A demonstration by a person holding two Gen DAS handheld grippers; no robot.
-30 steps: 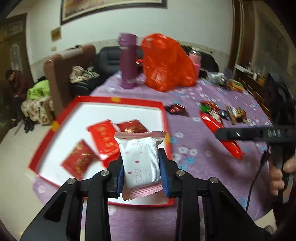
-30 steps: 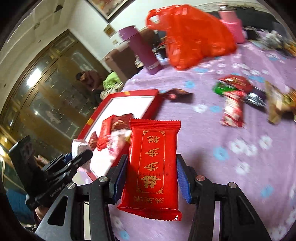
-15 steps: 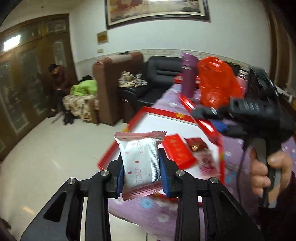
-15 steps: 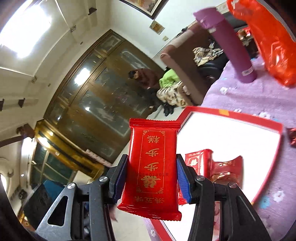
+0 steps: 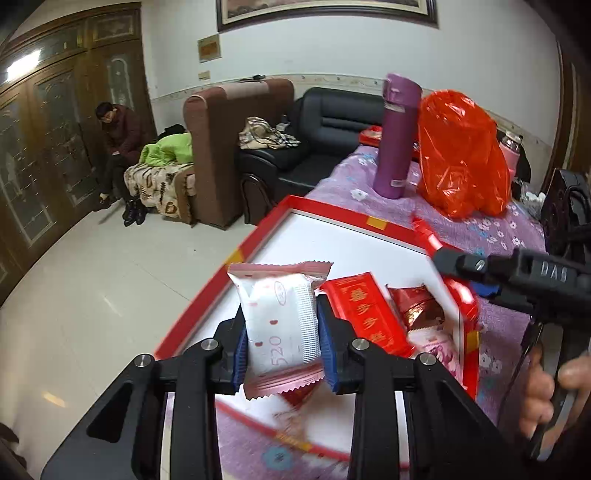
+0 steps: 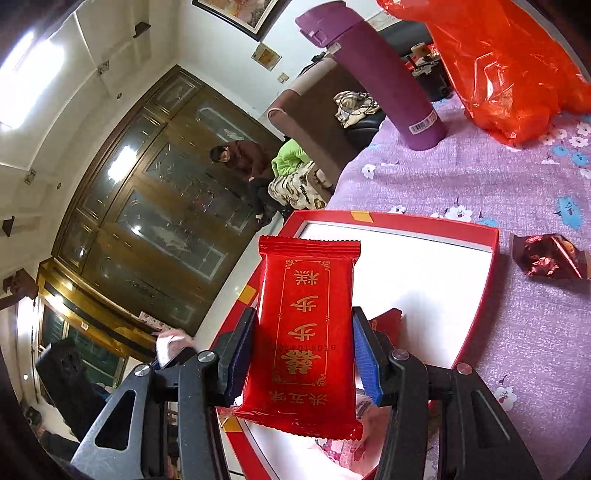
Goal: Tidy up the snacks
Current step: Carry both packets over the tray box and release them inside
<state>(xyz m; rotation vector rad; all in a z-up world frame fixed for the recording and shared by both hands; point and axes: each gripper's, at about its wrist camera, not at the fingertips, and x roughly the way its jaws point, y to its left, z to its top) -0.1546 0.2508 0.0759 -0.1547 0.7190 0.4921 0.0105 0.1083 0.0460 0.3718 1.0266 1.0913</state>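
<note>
A purple flask point(image 5: 397, 136) stands upright on the floral bench cloth point(image 6: 480, 177) beside an orange plastic bag point(image 5: 461, 155); brown armchair point(image 5: 225, 147) and black sofa point(image 5: 325, 125) behind.

walls: plain white, framed picture point(image 5: 325, 11) up top, small plaque point(image 5: 209, 48) below it
floor: pale glossy tiles point(image 5: 92, 280)
cabinet: big dark wood unit with glass doors point(image 5: 48, 144) along the left
seating: brown armchair point(image 5: 229, 144), black leather sofa point(image 5: 325, 125) next to it
person: sitting by the cabinet point(image 5: 118, 136)
light: bright ceiling panel point(image 6: 26, 74)
</note>
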